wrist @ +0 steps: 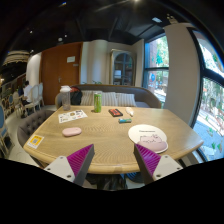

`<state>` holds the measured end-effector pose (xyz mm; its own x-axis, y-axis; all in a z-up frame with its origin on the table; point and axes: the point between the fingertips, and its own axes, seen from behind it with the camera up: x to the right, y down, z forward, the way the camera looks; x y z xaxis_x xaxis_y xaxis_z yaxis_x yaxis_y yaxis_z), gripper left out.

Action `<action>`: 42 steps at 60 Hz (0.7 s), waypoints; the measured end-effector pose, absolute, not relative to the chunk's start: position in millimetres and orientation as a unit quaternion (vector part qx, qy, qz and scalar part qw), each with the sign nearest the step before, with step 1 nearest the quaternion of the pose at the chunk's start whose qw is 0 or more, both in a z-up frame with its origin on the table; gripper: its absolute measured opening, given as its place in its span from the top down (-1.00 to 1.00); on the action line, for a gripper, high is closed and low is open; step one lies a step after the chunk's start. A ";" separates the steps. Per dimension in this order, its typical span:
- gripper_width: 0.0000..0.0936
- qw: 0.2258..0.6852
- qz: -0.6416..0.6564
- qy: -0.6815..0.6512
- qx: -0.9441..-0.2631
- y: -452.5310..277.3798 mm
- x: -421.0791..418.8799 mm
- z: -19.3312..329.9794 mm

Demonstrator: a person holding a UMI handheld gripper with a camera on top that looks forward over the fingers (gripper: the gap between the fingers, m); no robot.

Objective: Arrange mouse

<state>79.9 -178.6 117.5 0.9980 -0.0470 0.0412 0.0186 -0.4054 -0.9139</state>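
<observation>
the gripper (112, 160) is hovering at the near edge of a round light-wood table (100, 135), w/ its two fingers spread wide apart, magenta pads (78, 158) facing in, nothing between them. the task's thing, a small pale pink oval mouse (72, 131), is lying well ahead of the fingers and off toward the left one, sitting on bare wood, not on any mat.

beyond the right finger a round white plate-like disc (148, 135) is resting on the table, w/ a small dark-and-pale item at its near edge, too small to tell what. further back: a green bottle (97, 102), a clear lidded jug (66, 97), a flat printed sheet (72, 116), a few small coloured blocks (122, 117). a yellow card (35, 141) is hanging near the left rim.

risks, as i judge them: the mouse is off the gripper's centre line, so a straight push fwd is likely missing it or clipping it w/ one finger only, which would spin or shove it toward the sheet. its rounded smooth shell is prob slippery, so closing too high could squirt it out. swinging right risks knocking the white disc. coming in low risks catching the fingertips on the table rim.
</observation>
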 end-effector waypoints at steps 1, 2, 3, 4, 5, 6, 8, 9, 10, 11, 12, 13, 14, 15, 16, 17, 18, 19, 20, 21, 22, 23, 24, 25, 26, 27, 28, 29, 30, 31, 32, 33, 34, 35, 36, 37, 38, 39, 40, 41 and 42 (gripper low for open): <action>-0.78 0.545 -0.030 0.008 -0.838 -178.3 79.7 117.3; -0.78 0.545 -0.030 0.009 -0.838 -178.1 79.3 117.1; -0.78 0.545 -0.029 0.008 -0.838 -177.7 79.1 116.7; -0.78 0.545 -0.029 0.008 -0.838 -177.6 78.7 116.4; -0.78 0.545 -0.028 0.008 -0.838 -177.5 78.3 116.2; -0.78 0.545 -0.028 0.007 -0.838 -177.7 77.4 115.8; -0.78 0.544 -0.027 0.003 -0.838 -180.1 73.6 116.3; -0.78 0.544 -0.026 0.001 -0.839 -180.8 72.0 116.6; -0.78 0.544 -0.025 -0.001 -0.839 -180.9 69.8 116.1; -0.78 0.543 -0.024 -0.004 -0.839 -180.2 67.3 115.6; -0.78 0.543 -0.023 -0.007 -0.840 -179.5 64.6 114.9; -0.78 0.543 -0.021 -0.010 -0.840 -178.9 61.3 114.1; -0.78 0.542 -0.019 -0.013 -0.840 -172.0 56.6 110.7; -0.77 0.543 -0.018 -0.016 -0.839 -173.4 51.6 108.5; -0.77 0.544 -0.015 -0.018 -0.839 -171.9 47.9 106.7; -0.77 0.544 -0.012 -0.020 -0.839 -170.1 43.7 104.6; -0.77 0.544 -0.008 -0.022 -0.839 -168.2 38.5 102.4; -0.77 0.543 -0.004 -0.024 -0.839 -166.1 32.9 99.9; -0.77 0.543 0.001 -0.026 -0.839 -163.5 26.9 97.3; -0.77 0.541 0.006 -0.029 -0.840 -158.7 19.6 95.5; -0.77 0.540 0.012 -0.031 -0.841 -155.9 13.5 92.2; -0.77 0.538 0.018 -0.035 -0.842 -152.5 6.5 88.2; -0.77 0.535 0.024 -0.038 -0.844 -148.8 -0.1 83.7; -0.77 0.531 0.030 -0.042 -0.846 -145.6 -7.0 79.1; -0.77 0.527 0.036 -0.045 -0.848 -141.6 -13.6 74.5; -0.77 0.523 0.041 -0.047 -0.850 -145.0 -20.3 76.5; -0.77 0.521 0.045 -0.050 -0.851 -133.7 -29.3 66.8; -0.77 0.517 0.049 -0.055 -0.853 -128.8 -35.7 63.0; -0.77 0.514 0.054 -0.060 -0.854 -123.9 -42.4 59.3; -0.77 0.511 0.058 -0.064 -0.855 -118.5 -48.7 55.4; -0.77 0.507 0.061 -0.066 -0.857 -112.8 -54.6 51.0; -0.77 0.501 0.065 -0.069 -0.860 -114.5 -58.5 51.5; -0.77 0.496 0.068 -0.071 -0.862 -107.1 -63.0 45.8; -0.77 0.493 0.071 -0.072 -0.864 -99.5 -72.1 39.7; -0.77 0.490 0.074 -0.074 -0.866 -93.8 -78.3 36.3; -0.77 0.486 0.078 -0.076 -0.867 -87.9 -84.1 32.8; -0.77 0.482 0.080 -0.077 -0.869 -82.2 -89.5 29.0; -0.77 0.477 0.083 -0.079 -0.871 -76.9 -94.9 24.9; -0.77 0.473 0.086 -0.081 -0.873 -71.5 -100.1 21.2; -0.77 0.468 0.089 -0.082 -0.875 -66.6 -103.5 18.2; -0.77 0.465 0.089 -0.082 -0.877 -63.6 -110.0 14.5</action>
